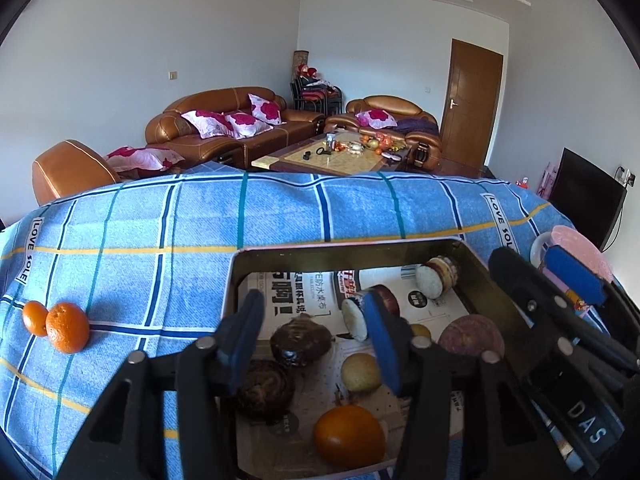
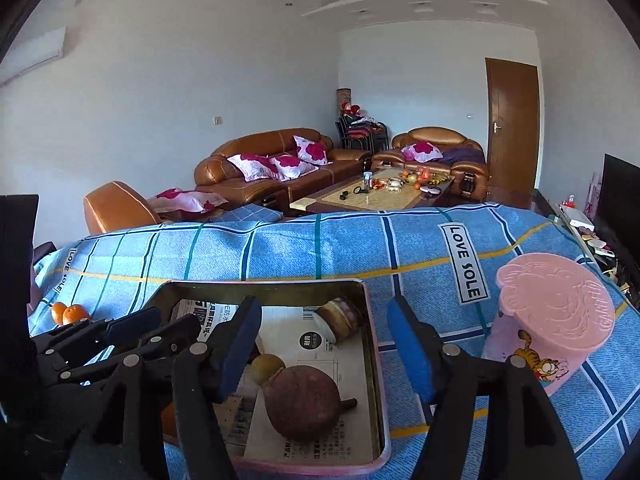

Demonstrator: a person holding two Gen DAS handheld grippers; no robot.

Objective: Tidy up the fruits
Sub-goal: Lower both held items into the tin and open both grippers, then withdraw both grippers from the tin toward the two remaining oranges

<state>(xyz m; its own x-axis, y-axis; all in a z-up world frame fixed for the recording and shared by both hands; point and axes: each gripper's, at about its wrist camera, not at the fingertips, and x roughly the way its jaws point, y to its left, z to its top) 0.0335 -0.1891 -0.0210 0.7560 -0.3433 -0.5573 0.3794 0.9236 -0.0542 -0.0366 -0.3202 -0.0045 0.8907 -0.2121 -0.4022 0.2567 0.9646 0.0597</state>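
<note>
A metal tray lined with newspaper sits on a blue checked cloth. In it lie an orange, a yellow-green fruit, two dark brown taro-like roots, a purple round fruit and two cut pieces with white faces. My left gripper is open and empty above the tray's middle. My right gripper is open and empty over the tray's right rim, above a brown round fruit. Two tangerines lie on the cloth left of the tray.
A pink cup with a pink lid stands on the cloth right of the tray. The right gripper's black body crosses the left wrist view at the right. Sofas and a coffee table stand beyond the cloth's far edge.
</note>
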